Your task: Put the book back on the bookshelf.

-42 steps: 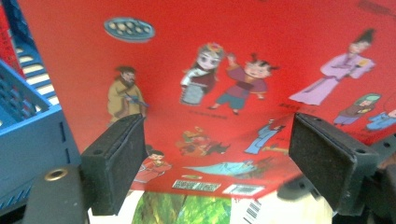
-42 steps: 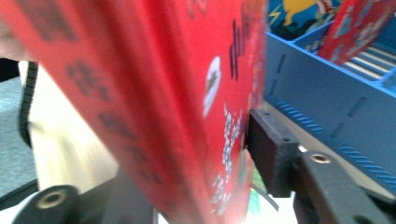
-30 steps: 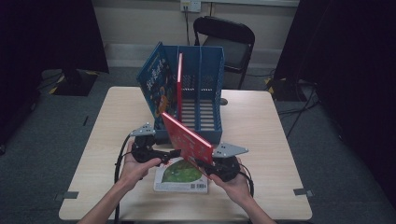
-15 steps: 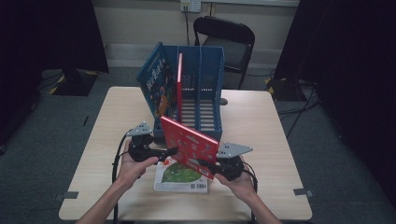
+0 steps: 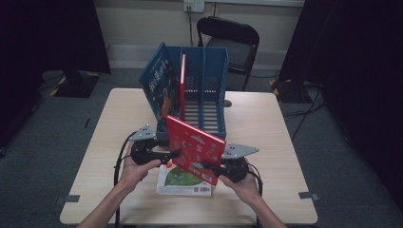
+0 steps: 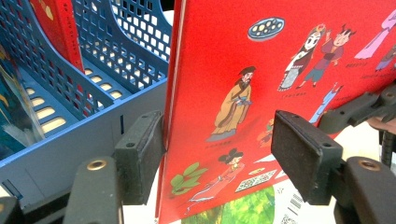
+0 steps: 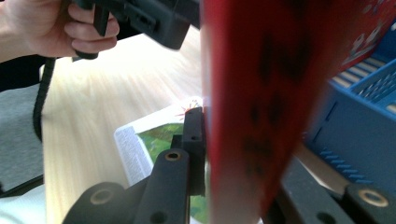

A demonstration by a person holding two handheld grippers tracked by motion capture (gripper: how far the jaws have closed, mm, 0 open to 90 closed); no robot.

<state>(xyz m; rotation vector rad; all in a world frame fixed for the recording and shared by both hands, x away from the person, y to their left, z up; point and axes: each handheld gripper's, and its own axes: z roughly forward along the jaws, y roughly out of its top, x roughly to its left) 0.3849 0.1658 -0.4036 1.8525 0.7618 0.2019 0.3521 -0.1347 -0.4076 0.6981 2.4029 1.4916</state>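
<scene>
- I hold the red book (image 5: pixel 196 148) up off the desk (image 5: pixel 275 137), tilted, just in front of the blue file rack (image 5: pixel 213 76) and near the desk's front edge.
- My right tongs (image 5: pixel 208 167) pinch the book's lower corner; in the right gripper view the jaws sit pressed against both faces of the cover (blurred, but the clamp is plain).
- My left tongs (image 5: pixel 175 153) are spread: in the left gripper view one jaw lies against the book's spine edge while the other stands clear of the cover, with a gap showing.
- Under the red book a green picture book (image 5: pixel 183 181) lies flat on the desk, close to the front edge, its barcode end toward me.
- The rack stands toward the desk's far edge, its open slots facing me; it blocks the way straight ahead of the book.
- A thin red book (image 5: pixel 183 85) stands upright in a left slot, and a blue book (image 5: pixel 158 80) leans against the rack's left side.
- Beyond the far edge stands a black folding chair (image 5: pixel 233 40).
</scene>
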